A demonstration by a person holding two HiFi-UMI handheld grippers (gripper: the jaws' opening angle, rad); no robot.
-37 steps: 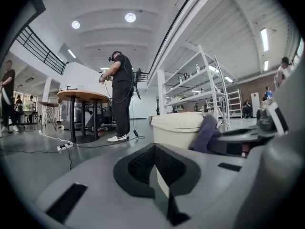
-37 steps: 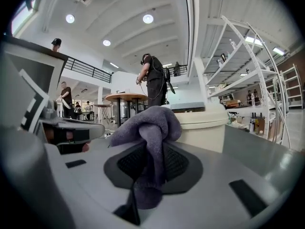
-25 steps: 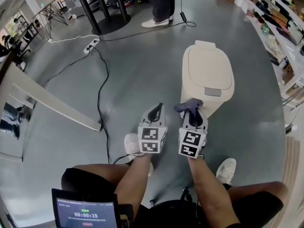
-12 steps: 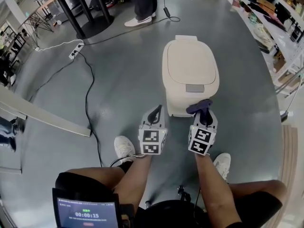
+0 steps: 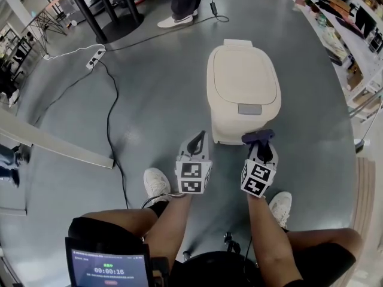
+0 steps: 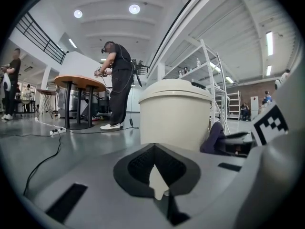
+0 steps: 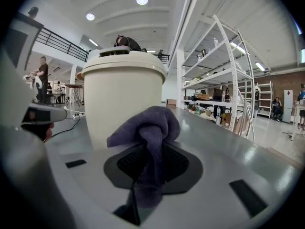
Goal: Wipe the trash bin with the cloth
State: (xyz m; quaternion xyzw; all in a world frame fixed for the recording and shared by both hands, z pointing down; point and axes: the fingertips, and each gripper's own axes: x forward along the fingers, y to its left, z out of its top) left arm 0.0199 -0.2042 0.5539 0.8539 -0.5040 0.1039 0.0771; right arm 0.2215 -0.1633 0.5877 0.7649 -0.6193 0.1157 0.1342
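A cream trash bin (image 5: 242, 91) with a closed lid stands on the grey floor just ahead of me; it also fills the middle of both gripper views (image 6: 175, 113) (image 7: 123, 99). My right gripper (image 5: 261, 143) is shut on a purple cloth (image 5: 258, 137) (image 7: 147, 132), held close to the bin's near side, low down. My left gripper (image 5: 195, 142) is shut with nothing in it, to the left of the bin's base. From the left gripper view the cloth (image 6: 213, 138) shows beside the bin.
A black cable (image 5: 111, 118) and a power strip (image 5: 96, 63) lie on the floor at the left. A table's black legs (image 5: 105, 8) and a person's shoes (image 5: 173, 20) are at the back. Shelving (image 5: 344, 23) runs along the right. My own shoes (image 5: 157, 183) are near the grippers.
The view has shifted so the bin stands nearer the middle. My right gripper with the cloth has moved right and down along the bin's near side. The left gripper has barely moved.
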